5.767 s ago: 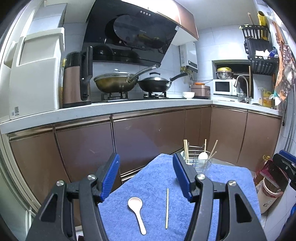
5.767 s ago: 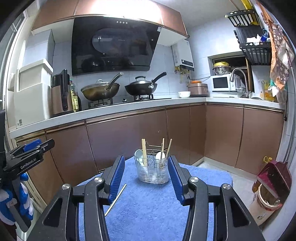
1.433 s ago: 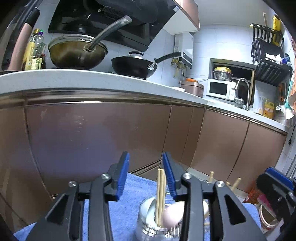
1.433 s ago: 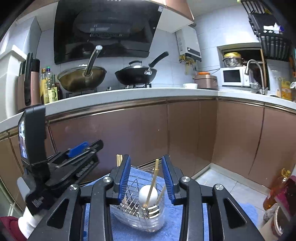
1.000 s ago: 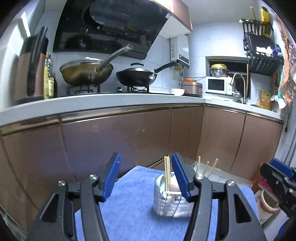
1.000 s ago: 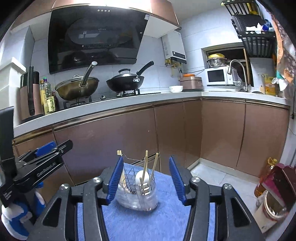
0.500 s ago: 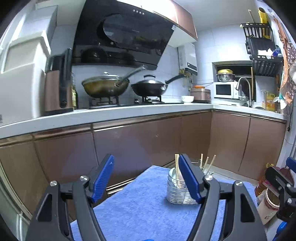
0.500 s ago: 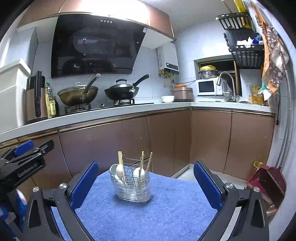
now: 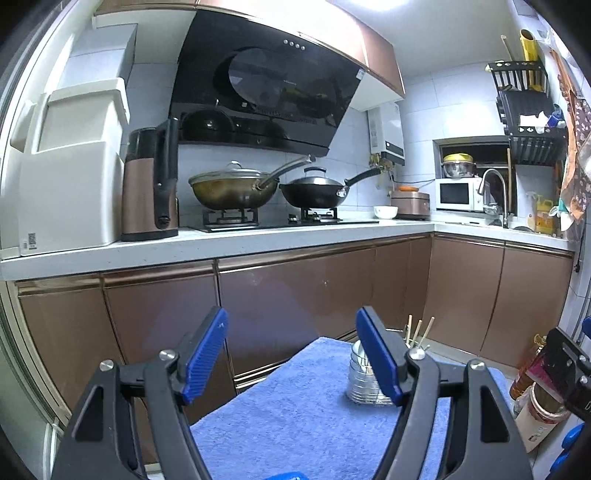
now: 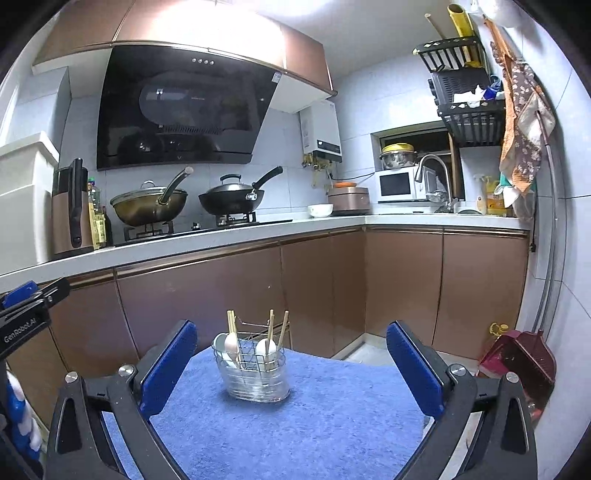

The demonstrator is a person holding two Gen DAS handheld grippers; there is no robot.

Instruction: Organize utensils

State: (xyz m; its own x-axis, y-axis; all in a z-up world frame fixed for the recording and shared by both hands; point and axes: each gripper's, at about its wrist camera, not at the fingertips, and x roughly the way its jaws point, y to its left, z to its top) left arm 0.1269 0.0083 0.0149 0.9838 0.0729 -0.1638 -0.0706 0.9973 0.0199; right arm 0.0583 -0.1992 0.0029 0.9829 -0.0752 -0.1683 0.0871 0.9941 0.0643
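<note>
Both grippers, left [image 9: 291, 354] & right [image 10: 291, 363], spread wide w/ nothing held, utensil caddy [image 10: 251, 373] upright mid blue towel [image 10: 332, 417]; a stray nudge could tip it.

My ceiling light [image 10: 207, 22] glares white overhead, washing both views in cool, even brightness. Fisheye bending curves the counter [image 9: 258, 240] and darkens every corner. The glossy hood [image 10: 177, 110] shows reflections; focus stays sharp.

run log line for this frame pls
left gripper: open, empty | right gripper: open, empty | spoons, chopsticks in holder | towel: bare
</note>
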